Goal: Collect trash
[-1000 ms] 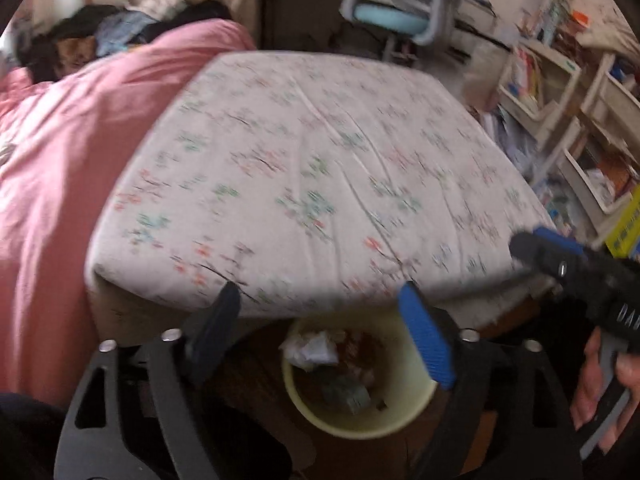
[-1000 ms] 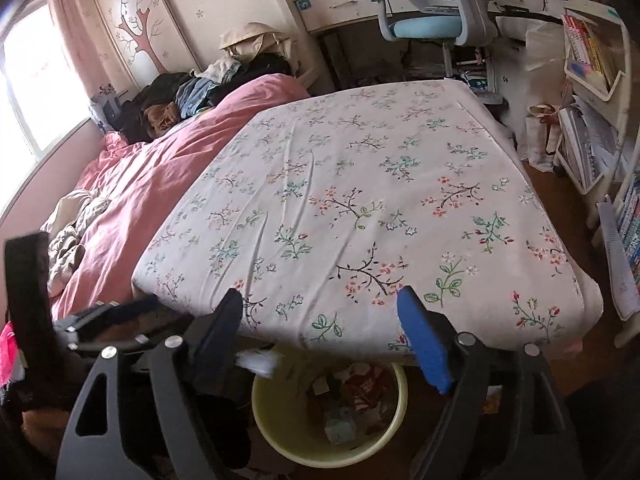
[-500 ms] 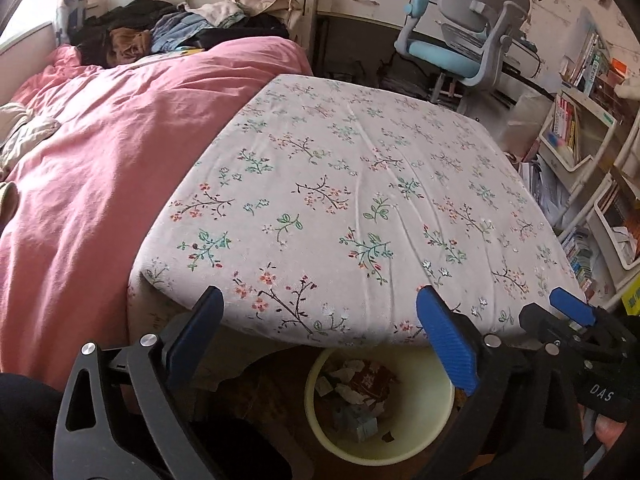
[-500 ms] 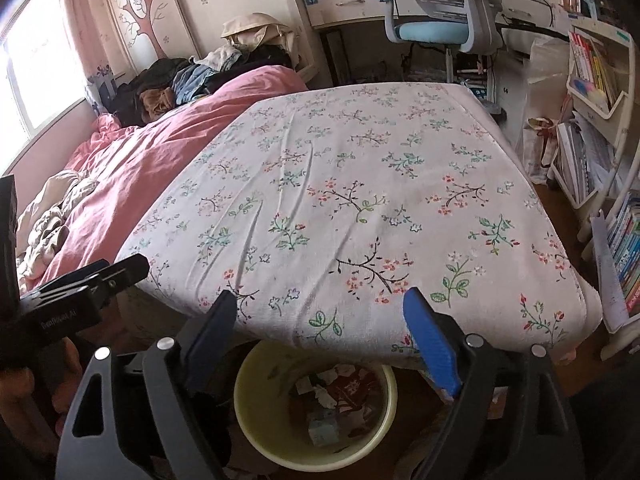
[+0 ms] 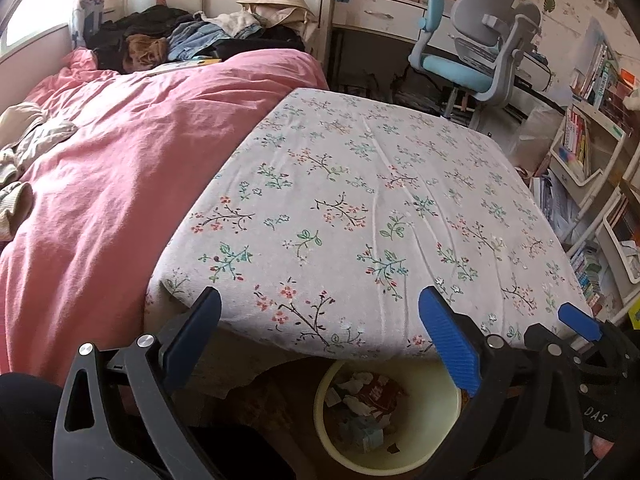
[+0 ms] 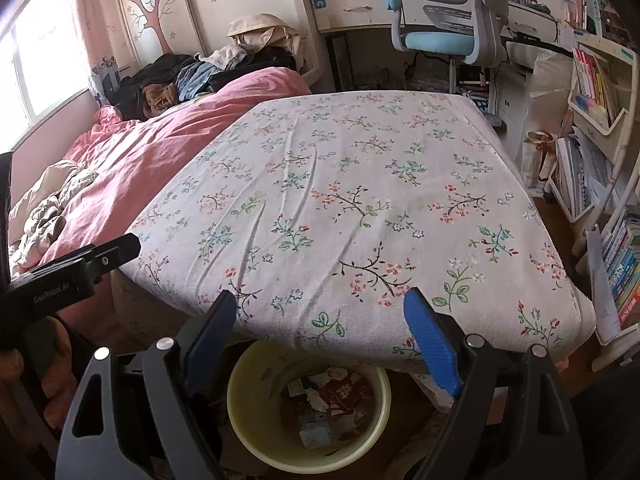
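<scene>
Both grippers hover over the yellow bin on the floor at the foot of the bed. The left gripper has just been opening; its jaws are spread wide with nothing between them. The right gripper is also released and empty. Trash, paper scraps and wrappers, sits inside the bin. The floral sheet overhangs the bin's rim.

bed floral | desk chair | window bright, perhaps daylight
</scene>
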`<state>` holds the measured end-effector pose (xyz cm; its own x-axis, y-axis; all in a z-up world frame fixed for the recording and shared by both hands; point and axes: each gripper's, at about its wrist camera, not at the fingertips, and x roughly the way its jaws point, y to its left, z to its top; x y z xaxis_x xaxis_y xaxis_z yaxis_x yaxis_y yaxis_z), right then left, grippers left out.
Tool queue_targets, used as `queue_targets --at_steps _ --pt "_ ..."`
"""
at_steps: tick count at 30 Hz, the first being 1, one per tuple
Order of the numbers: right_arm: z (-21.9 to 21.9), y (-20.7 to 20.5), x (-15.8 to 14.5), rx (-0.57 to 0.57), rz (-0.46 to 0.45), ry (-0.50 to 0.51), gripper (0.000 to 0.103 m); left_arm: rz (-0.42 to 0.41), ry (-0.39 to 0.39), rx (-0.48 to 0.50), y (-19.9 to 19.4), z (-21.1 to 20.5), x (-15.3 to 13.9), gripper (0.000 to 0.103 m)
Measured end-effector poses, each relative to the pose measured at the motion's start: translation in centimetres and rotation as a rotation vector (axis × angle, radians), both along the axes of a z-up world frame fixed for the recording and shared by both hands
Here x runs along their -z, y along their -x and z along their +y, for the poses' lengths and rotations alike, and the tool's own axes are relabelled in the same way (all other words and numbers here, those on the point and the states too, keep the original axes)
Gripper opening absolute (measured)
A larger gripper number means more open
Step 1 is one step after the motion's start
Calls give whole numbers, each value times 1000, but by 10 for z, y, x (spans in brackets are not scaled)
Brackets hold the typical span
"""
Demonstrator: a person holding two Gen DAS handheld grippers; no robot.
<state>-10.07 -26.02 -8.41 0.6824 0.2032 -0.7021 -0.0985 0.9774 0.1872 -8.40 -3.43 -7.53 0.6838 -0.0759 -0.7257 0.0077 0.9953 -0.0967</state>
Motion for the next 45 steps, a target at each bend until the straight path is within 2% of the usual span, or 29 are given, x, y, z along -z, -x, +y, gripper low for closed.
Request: queue_targets --at_steps 45 --pt "9 2 -1 5 -31 72 88 -8 -48 -72 -3 8 -2 96"
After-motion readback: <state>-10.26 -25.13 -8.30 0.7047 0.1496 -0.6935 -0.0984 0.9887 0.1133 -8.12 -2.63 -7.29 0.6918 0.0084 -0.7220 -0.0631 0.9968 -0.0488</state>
